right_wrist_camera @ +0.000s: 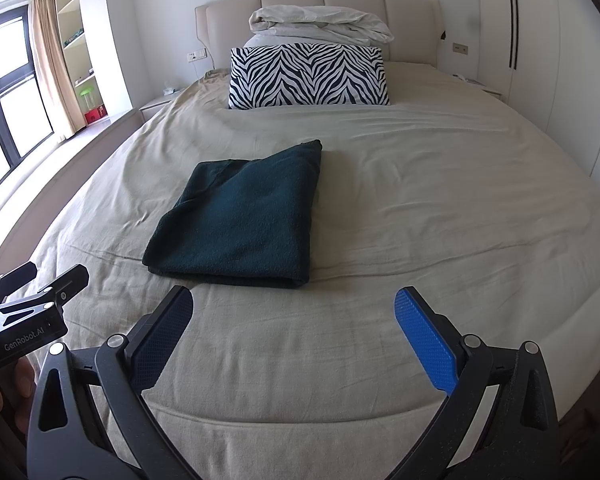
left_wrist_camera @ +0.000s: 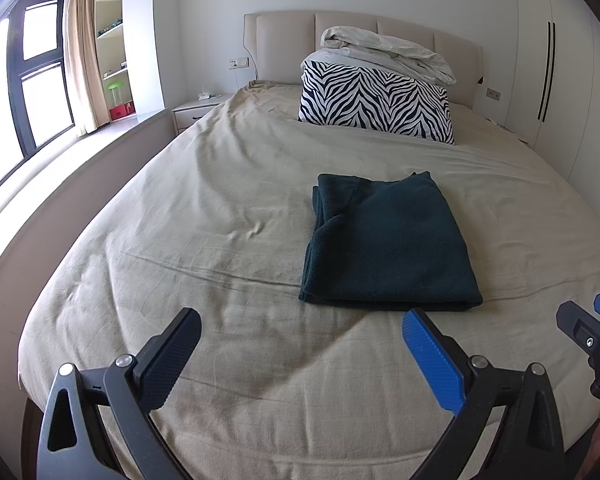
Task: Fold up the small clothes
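Folded dark-teal fleece garment lies mid-bed on the beige sheet. Left gripper and right gripper hover near the foot edge, jaws wide apart, holding nothing.

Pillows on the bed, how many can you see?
1 for sure: the zebra-striped pillow stands near the headboard. A crumpled white duvet is piled behind it, and something pale beneath that may be another pillow, mostly hidden.
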`<state>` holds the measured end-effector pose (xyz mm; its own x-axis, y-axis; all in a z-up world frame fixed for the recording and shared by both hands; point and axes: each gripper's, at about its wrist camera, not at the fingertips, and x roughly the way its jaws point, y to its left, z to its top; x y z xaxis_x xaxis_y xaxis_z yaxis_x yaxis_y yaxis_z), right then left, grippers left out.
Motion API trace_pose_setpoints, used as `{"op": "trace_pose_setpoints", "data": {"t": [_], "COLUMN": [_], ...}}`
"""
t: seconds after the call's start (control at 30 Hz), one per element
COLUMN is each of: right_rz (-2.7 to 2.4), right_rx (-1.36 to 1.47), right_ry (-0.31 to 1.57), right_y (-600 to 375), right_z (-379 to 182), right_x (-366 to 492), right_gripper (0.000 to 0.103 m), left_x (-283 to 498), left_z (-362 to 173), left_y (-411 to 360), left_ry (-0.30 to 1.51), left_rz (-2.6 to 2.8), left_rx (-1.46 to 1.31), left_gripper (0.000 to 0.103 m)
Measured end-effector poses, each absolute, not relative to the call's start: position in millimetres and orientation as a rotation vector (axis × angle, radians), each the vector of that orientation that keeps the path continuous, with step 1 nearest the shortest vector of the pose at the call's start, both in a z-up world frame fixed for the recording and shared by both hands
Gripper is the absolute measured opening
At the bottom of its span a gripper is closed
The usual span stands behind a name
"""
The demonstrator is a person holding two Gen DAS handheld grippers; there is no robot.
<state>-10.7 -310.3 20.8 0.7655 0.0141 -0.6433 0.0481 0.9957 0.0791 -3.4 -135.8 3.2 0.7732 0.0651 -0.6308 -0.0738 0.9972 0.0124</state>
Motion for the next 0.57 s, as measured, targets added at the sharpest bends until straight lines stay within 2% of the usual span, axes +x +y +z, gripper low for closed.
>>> {"op": "trace_pose_setpoints", "data": {"t": [0.57], "right_rz": [-0.008], "right_rx": [0.094], "right_ry": [0.713], "right_y": [-310.4], "right_z": [16.8], "right_x": [-10.4], "right_gripper": [0.103], "left_x": [-5.7], "left_z": [0.4], "left_y": [-137.5], "left_ry": [0.676], "left_rz": [0.082], "left_rx": [-0.019], "left_gripper": [0.103]}}
